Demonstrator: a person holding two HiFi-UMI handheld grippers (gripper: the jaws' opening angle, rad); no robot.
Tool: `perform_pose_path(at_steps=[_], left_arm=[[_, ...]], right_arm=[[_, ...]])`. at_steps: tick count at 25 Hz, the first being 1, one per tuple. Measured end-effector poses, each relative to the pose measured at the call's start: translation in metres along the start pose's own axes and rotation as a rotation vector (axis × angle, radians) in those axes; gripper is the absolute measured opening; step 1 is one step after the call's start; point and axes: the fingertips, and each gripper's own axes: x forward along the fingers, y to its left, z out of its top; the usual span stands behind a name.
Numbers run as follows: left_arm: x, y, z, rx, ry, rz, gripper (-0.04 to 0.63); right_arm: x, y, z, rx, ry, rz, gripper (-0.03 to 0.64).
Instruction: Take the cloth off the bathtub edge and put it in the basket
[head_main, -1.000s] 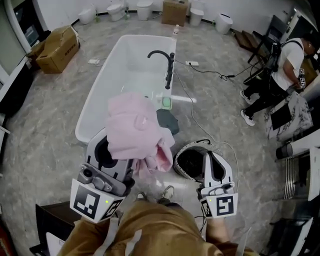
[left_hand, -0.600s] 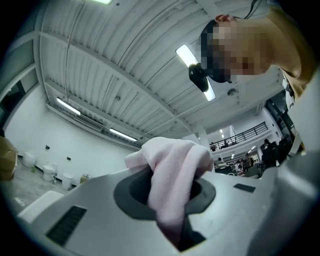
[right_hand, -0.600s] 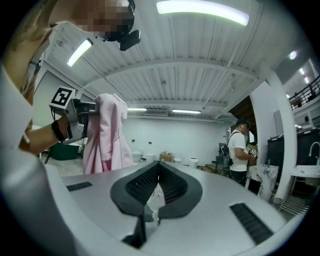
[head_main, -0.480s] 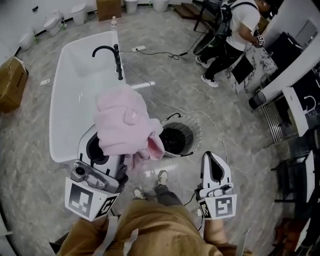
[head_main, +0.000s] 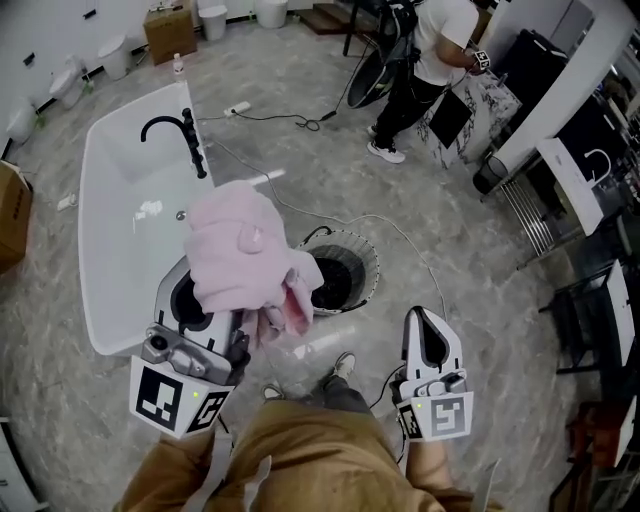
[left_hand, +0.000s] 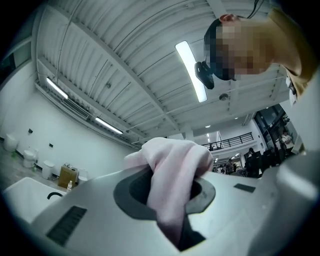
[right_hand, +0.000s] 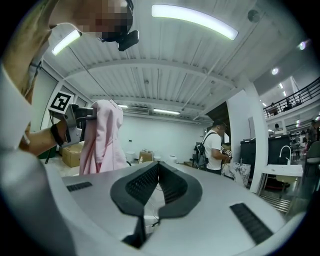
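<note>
A pink cloth (head_main: 238, 255) is bunched over the jaws of my left gripper (head_main: 200, 305), which points upward and is shut on it. In the left gripper view the cloth (left_hand: 175, 185) fills the gap between the jaws and folds over their tips. A round wire basket (head_main: 352, 245) with a dark inside stands on the floor just right of the hanging cloth. The white bathtub (head_main: 95, 240) lies to the left, behind the cloth. My right gripper (head_main: 421, 318) is held low at the right, shut, with nothing in it (right_hand: 158, 167). From the right gripper view the cloth (right_hand: 102, 135) shows at the left.
A black faucet (head_main: 182, 135) rises at the tub's right rim. A white cable (head_main: 300, 215) runs over the marble floor to the basket. A person in a white shirt (head_main: 435, 35) stands at the back right by dark racks (head_main: 590, 290). My own shoe (head_main: 343, 365) is below the basket.
The view has swung: the tub has slid to the left and the basket now lies right beside the hanging cloth. The left gripper still holds the cloth up; the right gripper stays low.
</note>
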Motion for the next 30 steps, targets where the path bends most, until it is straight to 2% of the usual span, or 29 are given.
perform_pose_path(at_steps=[5, 7, 18, 23, 28, 30], left_arm=[[0.070, -0.042, -0.032, 0.009, 0.003, 0.022, 0.077], [0.087, -0.050, -0.034, 0.022, 0.012, 0.024, 0.077], [0.090, -0.042, -0.022, 0.071, -0.046, 0.113, 0.077], [0.097, -0.045, -0.019, 0.061, -0.045, 0.108, 0.077], [0.104, -0.053, -0.020, 0.048, -0.055, 0.061, 0.077], [0.123, -0.055, -0.024, 0.043, -0.052, 0.046, 0.077]], right_arm=[[0.022, -0.097, -0.013, 0.003, -0.002, 0.013, 0.006], [0.033, -0.118, -0.011, 0.017, -0.011, 0.019, 0.006], [0.069, -0.115, -0.013, 0.012, -0.070, 0.150, 0.006], [0.071, -0.122, -0.009, 0.018, -0.074, 0.144, 0.006], [0.063, -0.128, -0.018, 0.028, -0.066, 0.105, 0.006], [0.068, -0.138, -0.019, 0.038, -0.060, 0.100, 0.005]])
